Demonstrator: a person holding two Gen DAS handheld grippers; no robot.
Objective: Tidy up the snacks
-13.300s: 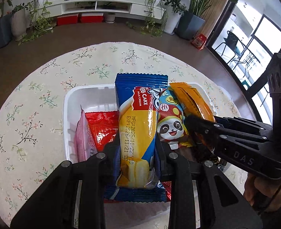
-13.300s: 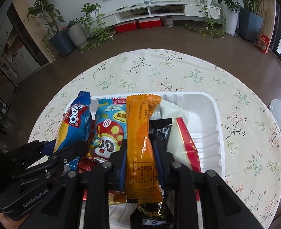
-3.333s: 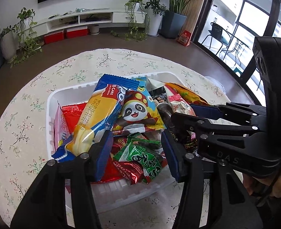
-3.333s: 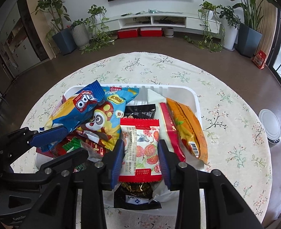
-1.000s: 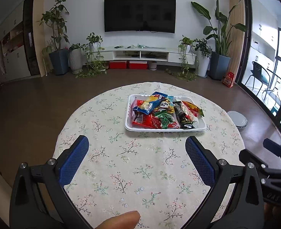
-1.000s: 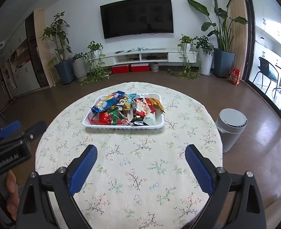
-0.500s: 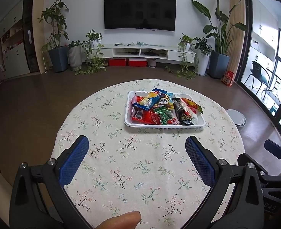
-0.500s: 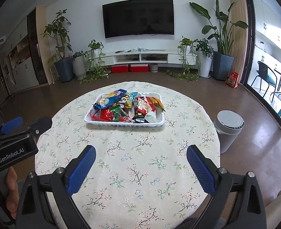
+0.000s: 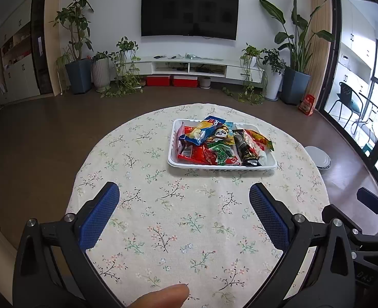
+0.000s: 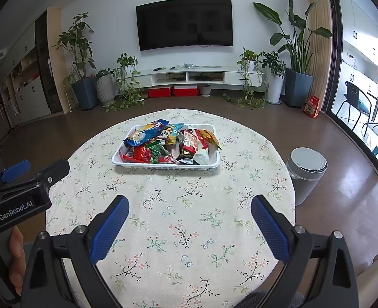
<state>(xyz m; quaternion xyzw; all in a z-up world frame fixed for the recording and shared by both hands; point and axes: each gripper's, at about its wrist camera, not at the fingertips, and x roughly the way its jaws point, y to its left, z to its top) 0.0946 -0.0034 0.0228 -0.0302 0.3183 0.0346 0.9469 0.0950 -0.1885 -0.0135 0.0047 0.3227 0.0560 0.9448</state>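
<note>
While crinkly snack packets (image 9: pixel 215 142) heap in the ribbed white tray (image 9: pixel 222 165), both wide-spread grippers, left (image 9: pixel 183 197) and right (image 10: pixel 190 209), hover over bare floral tablecloth (image 10: pixel 178 205).

Snacks (image 9: pixel 214 143) in tray (image 9: pixel 172 151), on table (image 9: pixel 163 205), bin (image 10: pixel 307 172) right

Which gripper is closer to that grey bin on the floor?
Right. The right gripper is left of the grey bin, short of it; the left gripper is farther left again.
</note>
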